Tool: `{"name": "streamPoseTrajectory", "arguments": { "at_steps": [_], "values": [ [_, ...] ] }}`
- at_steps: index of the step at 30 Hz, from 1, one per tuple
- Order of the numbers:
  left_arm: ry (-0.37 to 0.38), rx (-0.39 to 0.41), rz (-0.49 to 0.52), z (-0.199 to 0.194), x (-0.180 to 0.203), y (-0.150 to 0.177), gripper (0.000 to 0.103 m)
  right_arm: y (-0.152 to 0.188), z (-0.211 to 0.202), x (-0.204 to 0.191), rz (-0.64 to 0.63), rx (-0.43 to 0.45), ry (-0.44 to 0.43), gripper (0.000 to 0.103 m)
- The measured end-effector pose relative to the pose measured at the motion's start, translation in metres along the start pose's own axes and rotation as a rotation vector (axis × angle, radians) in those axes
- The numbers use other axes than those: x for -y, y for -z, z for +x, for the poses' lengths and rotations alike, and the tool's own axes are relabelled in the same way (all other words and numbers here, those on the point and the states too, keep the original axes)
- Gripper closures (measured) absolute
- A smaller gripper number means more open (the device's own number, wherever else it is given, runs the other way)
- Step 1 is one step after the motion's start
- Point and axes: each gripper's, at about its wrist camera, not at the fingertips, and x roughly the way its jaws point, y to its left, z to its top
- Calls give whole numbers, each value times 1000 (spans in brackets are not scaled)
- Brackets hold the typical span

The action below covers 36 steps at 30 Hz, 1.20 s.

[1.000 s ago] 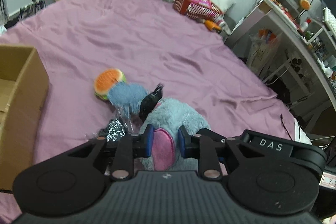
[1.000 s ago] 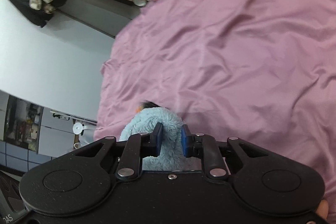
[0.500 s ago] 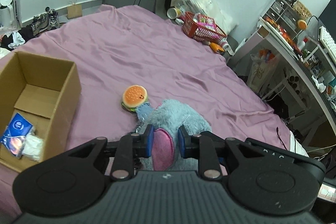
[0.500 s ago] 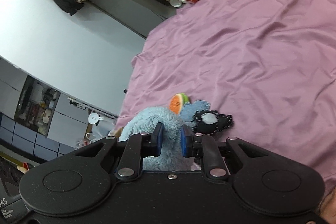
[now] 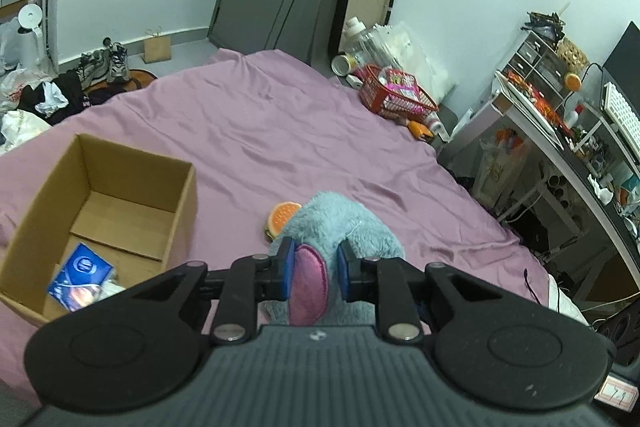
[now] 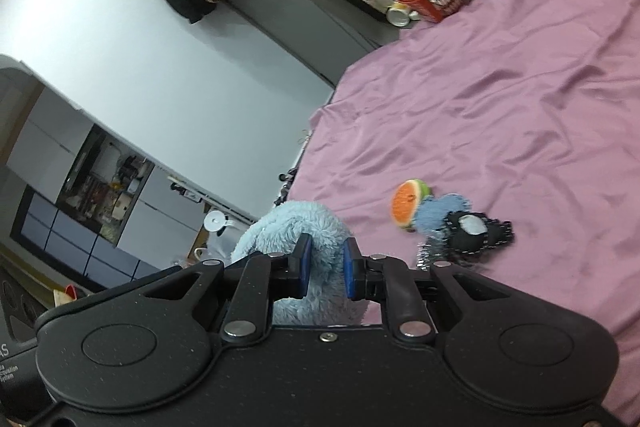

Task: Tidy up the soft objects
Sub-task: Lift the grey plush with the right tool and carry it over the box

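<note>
Since a second ago both grippers have risen, carrying the blue plush toy (image 5: 340,223) up off the purple bedsheet (image 5: 280,131); the cardboard box (image 5: 52,195), then only partly in view at the left edge, now shows whole in the left wrist view, and the small toys left on the sheet look farther below.

At the far left of the left wrist view the box sits open on the sheet, with a blue packet (image 5: 80,277) and something white in its near corner. To its right a burger-shaped toy (image 5: 282,217) lies on the sheet, partly hidden behind the plush toy. The left gripper (image 5: 314,273) has its jaws closed on a pink ear or paw of the plush toy, whose blue fur bulges up above the fingers. Farther right, at the bed's far edge, stands a red basket (image 5: 396,99), and a cluttered desk (image 5: 560,131) runs along the right side.

In the right wrist view the right gripper (image 6: 325,267) pinches the plush toy's blue fur (image 6: 292,227) between its blue pads, holding it clear of the sheet. To the right, on the sheet, lie the burger-shaped toy (image 6: 410,203), a small blue fuzzy piece (image 6: 440,215) touching it, and a black soft toy (image 6: 476,235) with a pale patch just beside that.
</note>
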Motion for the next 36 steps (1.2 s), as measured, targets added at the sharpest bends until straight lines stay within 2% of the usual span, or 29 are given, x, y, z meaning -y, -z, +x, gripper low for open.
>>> {"name": "streamPoseTrajectory", "arguments": {
  "at_steps": [14,26,36],
  "values": [
    [4,48,-89,-30,-61,-22,83,24,28,-52,-147,-5,-81,87],
    [30,45,-145,-27,-117,-24,85,48,59,-82,-226,-21,-52,87],
    [20,30,-170,-15,-159,-32,86,61,93,-98,-272,-76,-51,86]
  ]
}}
